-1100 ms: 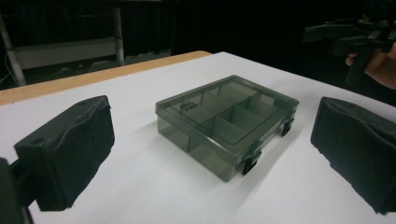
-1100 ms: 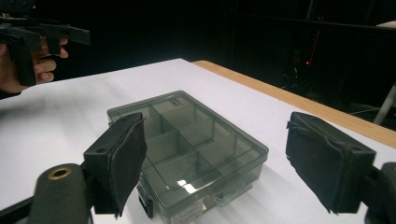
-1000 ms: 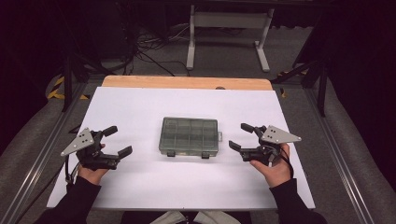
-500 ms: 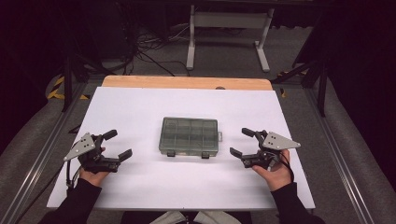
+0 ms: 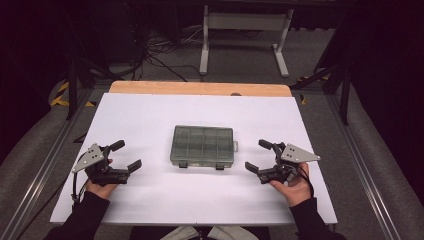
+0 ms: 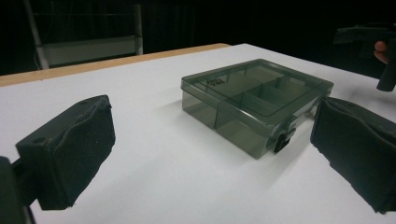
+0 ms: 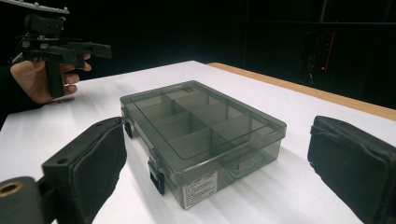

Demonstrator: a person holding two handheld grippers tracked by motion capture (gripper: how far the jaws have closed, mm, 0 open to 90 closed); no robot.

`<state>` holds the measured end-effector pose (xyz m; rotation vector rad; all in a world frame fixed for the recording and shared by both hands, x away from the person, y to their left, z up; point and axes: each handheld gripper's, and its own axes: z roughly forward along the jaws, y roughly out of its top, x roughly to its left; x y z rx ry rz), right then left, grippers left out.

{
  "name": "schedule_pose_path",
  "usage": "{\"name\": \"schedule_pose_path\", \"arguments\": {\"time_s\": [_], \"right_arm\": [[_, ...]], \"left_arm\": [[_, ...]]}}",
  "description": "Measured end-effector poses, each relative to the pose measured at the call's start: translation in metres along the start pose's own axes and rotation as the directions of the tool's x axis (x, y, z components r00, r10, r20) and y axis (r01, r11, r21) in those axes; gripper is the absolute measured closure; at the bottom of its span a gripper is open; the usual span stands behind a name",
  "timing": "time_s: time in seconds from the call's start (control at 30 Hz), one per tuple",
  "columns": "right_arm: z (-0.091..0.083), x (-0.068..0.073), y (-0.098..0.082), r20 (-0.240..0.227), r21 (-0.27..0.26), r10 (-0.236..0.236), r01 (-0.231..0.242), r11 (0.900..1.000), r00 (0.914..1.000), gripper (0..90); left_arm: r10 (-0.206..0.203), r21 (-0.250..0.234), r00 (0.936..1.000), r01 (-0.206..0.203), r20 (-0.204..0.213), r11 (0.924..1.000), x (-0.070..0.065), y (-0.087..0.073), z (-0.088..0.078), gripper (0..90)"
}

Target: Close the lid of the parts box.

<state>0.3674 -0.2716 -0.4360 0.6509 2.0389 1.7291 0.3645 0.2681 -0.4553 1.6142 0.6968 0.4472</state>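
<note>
Smoky grey translucent plastic compartment box [image 5: 202,146], lid shut and two dark latches on its near edge, flat at the middle of the white surface [image 5: 150,115]. Left gripper [image 5: 127,156] low at the box's left, well apart from it, jaws spread wide, nothing between. Right gripper [image 5: 261,156] mirrored on the right side, jaws just opened further, now wide and empty, aimed at the box.

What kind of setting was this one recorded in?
Probably a lab or recording studio: a white-topped table holding just a compartment box, dark surroundings, loose cables on grey floor and a metal stand behind.
</note>
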Motion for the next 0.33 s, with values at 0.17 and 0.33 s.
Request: {"name": "schedule_pose_path", "arguments": {"time_s": [0.17,0.33], "right_arm": [[-0.0001,0.0009,-0.0002,-0.013,0.007,-0.023,0.023,1.000,0.9996,0.3],[-0.0004,0.0013,-0.0001,-0.009,0.006,-0.021,0.021,1.000,0.9997,0.3]], "left_arm": [[-0.001,-0.001,1.0000,0.001,-0.009,1.0000,0.0010,-0.0002,0.0000,0.3],[0.029,0.005,0.9995,-0.029,-0.014,0.9996,0.0005,0.0006,-0.0009,0.3]]}}
